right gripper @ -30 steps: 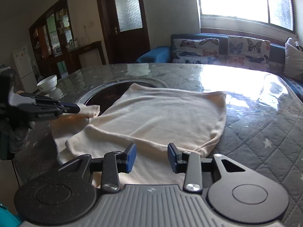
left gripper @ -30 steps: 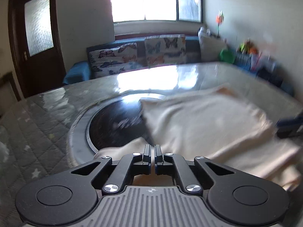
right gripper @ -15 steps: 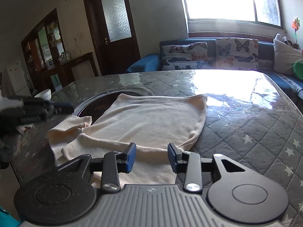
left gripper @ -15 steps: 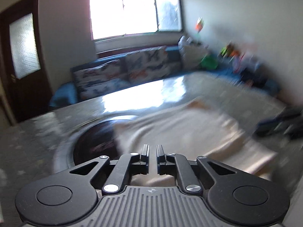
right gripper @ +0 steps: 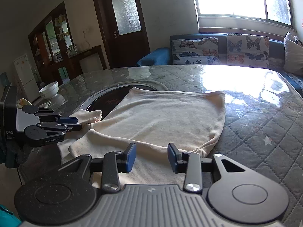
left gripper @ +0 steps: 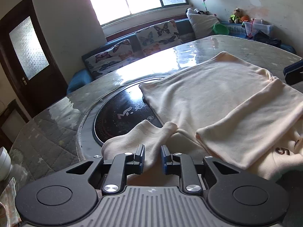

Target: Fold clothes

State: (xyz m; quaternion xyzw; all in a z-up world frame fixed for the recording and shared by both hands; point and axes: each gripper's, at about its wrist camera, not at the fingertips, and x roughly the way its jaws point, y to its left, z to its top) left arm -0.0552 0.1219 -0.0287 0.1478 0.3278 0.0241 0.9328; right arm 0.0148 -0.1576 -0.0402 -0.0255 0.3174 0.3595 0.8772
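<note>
The cream shirt (left gripper: 208, 94) lies spread on the quilt-patterned, glass-topped table (right gripper: 265, 124), its far edge reaching over the dark round hotplate (left gripper: 121, 117) set into the tabletop. One sleeve (left gripper: 246, 124) is already laid across the body; the other sleeve (left gripper: 136, 140) sits bunched at the near left corner, partly on the hotplate's rim. We judge that we are midway through the sleeve folds: one side done, the second just coming into hand.

Our left gripper (left gripper: 152, 156) hovers right over that loose sleeve. Its jaws have just been opening and now stand a little apart, with the sleeve's cloth showing in the gap, though the pads do not look pressed on it. In the right wrist view the same gripper (right gripper: 78, 123) comes in from the left, its tips at the sleeve's crumpled end.

Our right gripper (right gripper: 152, 156) hangs above the shirt's near hem, jaws apart and holding nothing, the cloth below and between them.

Next, as we see it, the left jaws need to settle lower around the sleeve, close on a firm pinch of cloth, then carry it across the body to meet the folded side. The right one may have to pin the hem so the body does not drag.

A white bowl (right gripper: 49, 90) stands well apart at the table's far left.
</note>
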